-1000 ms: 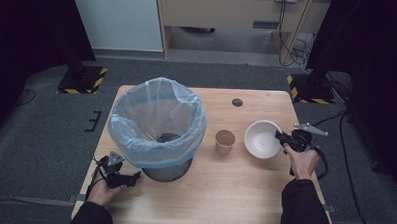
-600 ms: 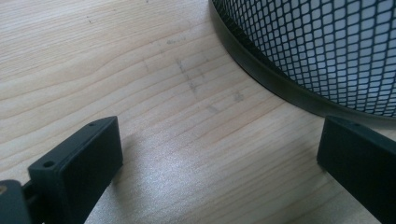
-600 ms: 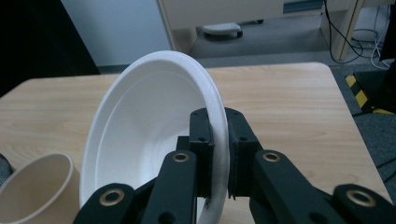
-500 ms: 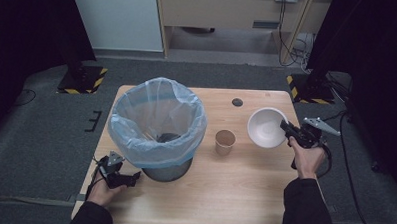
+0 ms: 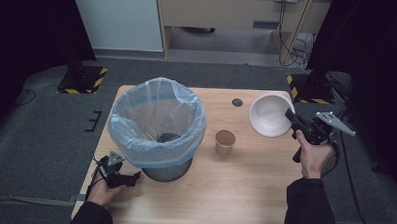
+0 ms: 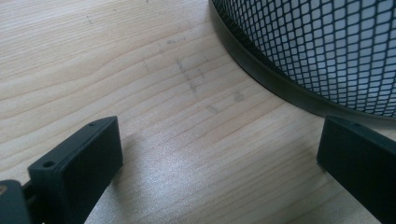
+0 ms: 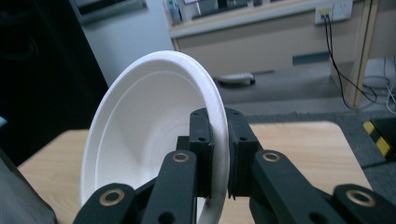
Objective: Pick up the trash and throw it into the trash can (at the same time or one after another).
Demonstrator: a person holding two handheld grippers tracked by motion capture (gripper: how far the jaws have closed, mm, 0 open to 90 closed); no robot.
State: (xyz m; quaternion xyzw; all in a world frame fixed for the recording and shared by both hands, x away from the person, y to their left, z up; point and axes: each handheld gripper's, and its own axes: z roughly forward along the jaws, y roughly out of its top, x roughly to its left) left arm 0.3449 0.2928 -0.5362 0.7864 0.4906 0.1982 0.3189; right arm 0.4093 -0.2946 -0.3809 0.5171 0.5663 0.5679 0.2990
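Observation:
A white foam bowl hangs tilted above the table's right side, its hollow facing left. My right gripper is shut on its rim; in the right gripper view the two jaws pinch the bowl edge, gripper. A mesh waste bin lined with a pale blue bag stands left of centre, something dark at its bottom. A brown paper cup stands upright between bin and bowl. My left gripper rests open on the wood at the bin's foot; its jaws stand wide apart beside the bin's mesh wall.
The wooden table has a round dark cable port near its far edge. Yellow-black striped stand feet sit on the floor behind the table, and cables trail by a cabinet at the back.
My right gripper has lifted the bowl off the table, moved it up and away, and tipped it onto its edge. The left gripper has stayed put.

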